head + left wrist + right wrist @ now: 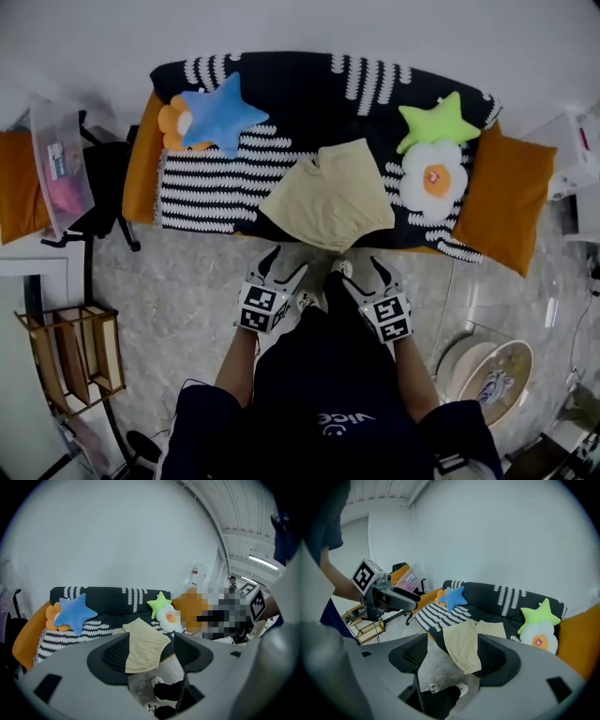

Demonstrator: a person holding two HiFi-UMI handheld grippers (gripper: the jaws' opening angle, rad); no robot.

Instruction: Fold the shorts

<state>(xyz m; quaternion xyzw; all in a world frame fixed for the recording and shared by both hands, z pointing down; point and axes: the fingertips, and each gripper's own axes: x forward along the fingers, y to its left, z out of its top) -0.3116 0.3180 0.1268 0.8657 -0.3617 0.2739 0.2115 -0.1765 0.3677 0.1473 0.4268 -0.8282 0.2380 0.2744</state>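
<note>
Pale yellow shorts (pixel 330 195) lie on the black and white striped cover of a sofa (pixel 225 183), their lower edge hanging over the front. They show in the left gripper view (pixel 143 644) and the right gripper view (pixel 464 644) too. My left gripper (pixel 284 262) hovers over the floor just short of the sofa's front edge, jaws open and empty. My right gripper (pixel 361 269) is beside it, also open with nothing between its fingers. Neither touches the shorts.
A blue star cushion (pixel 217 114) lies at the sofa's left, a green star (pixel 439 122) and a fried-egg cushion (pixel 433 178) at its right. Orange pillows (pixel 506 197) flank the ends. A wooden rack (pixel 70 352) and a chair (pixel 98 187) stand to the left.
</note>
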